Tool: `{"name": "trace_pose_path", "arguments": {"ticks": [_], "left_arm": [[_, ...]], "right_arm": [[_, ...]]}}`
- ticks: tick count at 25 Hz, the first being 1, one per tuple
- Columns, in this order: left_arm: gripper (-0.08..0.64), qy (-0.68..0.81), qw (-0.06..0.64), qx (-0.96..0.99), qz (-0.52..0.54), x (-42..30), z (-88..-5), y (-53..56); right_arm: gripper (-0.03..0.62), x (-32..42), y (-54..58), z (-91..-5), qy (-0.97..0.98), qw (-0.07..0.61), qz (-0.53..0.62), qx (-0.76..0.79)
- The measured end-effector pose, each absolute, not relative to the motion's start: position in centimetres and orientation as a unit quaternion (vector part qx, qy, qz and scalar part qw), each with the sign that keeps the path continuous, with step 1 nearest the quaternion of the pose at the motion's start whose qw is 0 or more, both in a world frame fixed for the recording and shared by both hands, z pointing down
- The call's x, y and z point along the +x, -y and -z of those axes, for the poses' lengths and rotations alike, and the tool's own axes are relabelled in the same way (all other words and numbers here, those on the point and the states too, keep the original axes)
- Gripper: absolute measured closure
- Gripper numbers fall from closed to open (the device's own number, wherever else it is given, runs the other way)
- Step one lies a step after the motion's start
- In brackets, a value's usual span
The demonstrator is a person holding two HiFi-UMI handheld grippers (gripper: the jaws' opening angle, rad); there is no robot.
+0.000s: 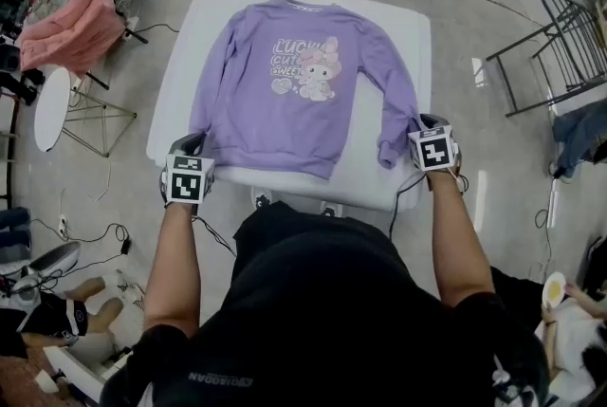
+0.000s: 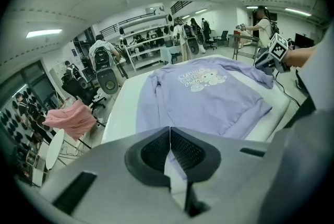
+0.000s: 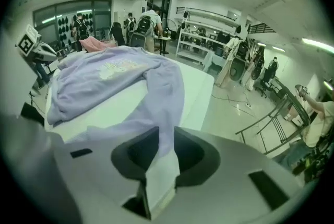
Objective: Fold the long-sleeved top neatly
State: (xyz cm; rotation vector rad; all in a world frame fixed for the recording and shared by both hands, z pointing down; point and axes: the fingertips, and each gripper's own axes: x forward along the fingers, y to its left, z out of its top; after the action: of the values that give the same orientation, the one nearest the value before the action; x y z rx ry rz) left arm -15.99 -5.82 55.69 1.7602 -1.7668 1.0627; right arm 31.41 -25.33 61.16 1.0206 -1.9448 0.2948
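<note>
Bare strips of white counter (image 1: 175,73) free either side of the purple top (image 1: 285,97), open floor (image 1: 465,26) beyond the far edge and to the right, round side table (image 1: 52,106) and pink cloth (image 1: 71,30) crowding the left, metal rack (image 1: 560,45) well apart on the right

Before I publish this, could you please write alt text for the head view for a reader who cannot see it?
A purple long-sleeved top lies spread out, printed front up, on a white table. At the table's near edge a person in black holds the left gripper and the right gripper at the ends of its two sleeves.
</note>
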Motion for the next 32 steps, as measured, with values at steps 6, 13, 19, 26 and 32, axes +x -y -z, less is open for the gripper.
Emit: {"name": "trace_pose_path", "arguments": {"ticks": [6,13,19,26,32], "left_arm": [[0.552,0.603,0.222,0.648,-0.408,-16.1,-57.7,4.2],[0.428,0.487,0.243,0.714,-0.441,-13.5,-61.2,1.7],[0.411,0.428,0.200,0.738,-0.482,-12.9,-64.1,0.9],[0.470,0.425,0.164,0.755,-0.471,-13.5,-64.3,1.5],[0.526,0.454,0.237,0.784,-0.352,-13.7,-61.8,1.8]], "right_arm": [[0.500,24.3,21.2,-57.5,0.845,0.409,-0.061,0.338],[0.508,17.6,13.5,-59.2,0.874,0.397,-0.110,0.258],[0.476,14.2,7.7,-61.3,0.868,0.405,-0.149,0.247],[0.439,12.8,4.3,-63.8,0.837,0.440,-0.140,0.293],[0.452,13.0,4.7,-64.5,0.823,0.437,-0.129,0.340]]}}
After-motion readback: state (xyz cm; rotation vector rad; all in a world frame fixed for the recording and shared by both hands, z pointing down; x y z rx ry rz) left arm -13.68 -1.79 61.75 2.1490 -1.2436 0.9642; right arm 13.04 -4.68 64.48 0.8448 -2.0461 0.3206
